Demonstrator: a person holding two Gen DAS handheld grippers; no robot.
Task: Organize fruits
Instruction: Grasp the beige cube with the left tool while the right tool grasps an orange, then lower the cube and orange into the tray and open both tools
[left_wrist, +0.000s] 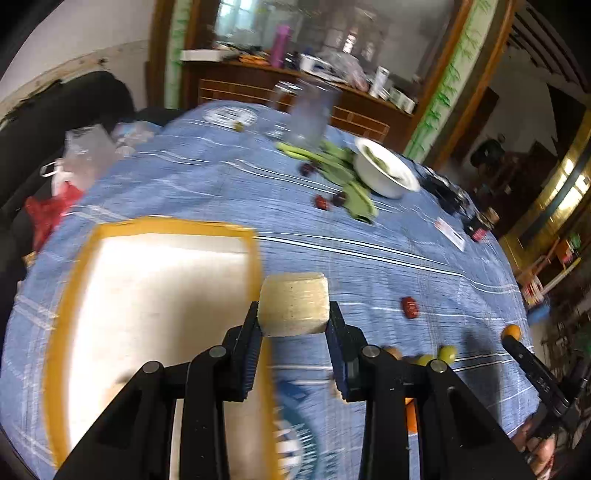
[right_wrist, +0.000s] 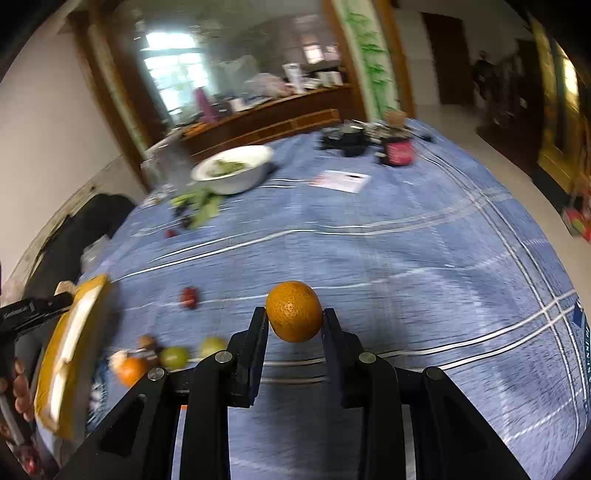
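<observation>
Left gripper (left_wrist: 293, 314) is clamped on a pale block (left_wrist: 293, 304) beside the tray (left_wrist: 162, 295), right gripper (right_wrist: 294, 317) on an orange (right_wrist: 294, 312), both above the counter (right_wrist: 406, 258). Round orange, narrow hold: probably rolls free if jolted.

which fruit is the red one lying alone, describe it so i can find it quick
On the blue striped tablecloth, look between the yellow-rimmed tray and the orange held in the right tongs. The small dark red fruit lies alone, beyond the cluster of green and orange fruits.
</observation>
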